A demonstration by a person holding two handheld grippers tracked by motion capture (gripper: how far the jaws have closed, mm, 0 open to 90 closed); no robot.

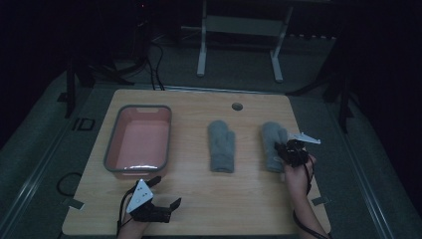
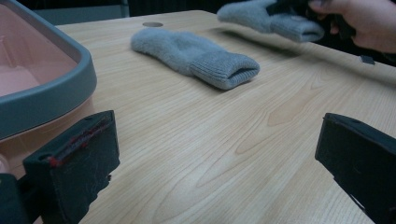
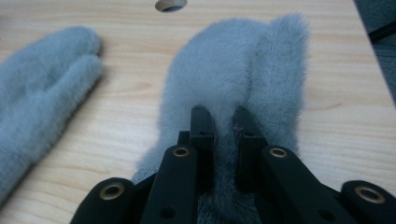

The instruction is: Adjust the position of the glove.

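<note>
The right gripper [image 3: 223, 122] is clamped on the cuff end of the right-hand grey mitten [image 3: 238, 70], a fold of fabric pinched between its nearly closed jaws; in the left gripper view that cuff [image 2: 294, 27] appears raised off the wooden surface [image 1: 209, 194]. The left gripper [image 1: 158, 193] stands wide and holds nothing, positioned at the near edge just in front of the pink tub [image 1: 112, 142]. The second grey mitten [image 1: 221, 145] lies flat mid-surface, between the tub and the held mitten.
</note>
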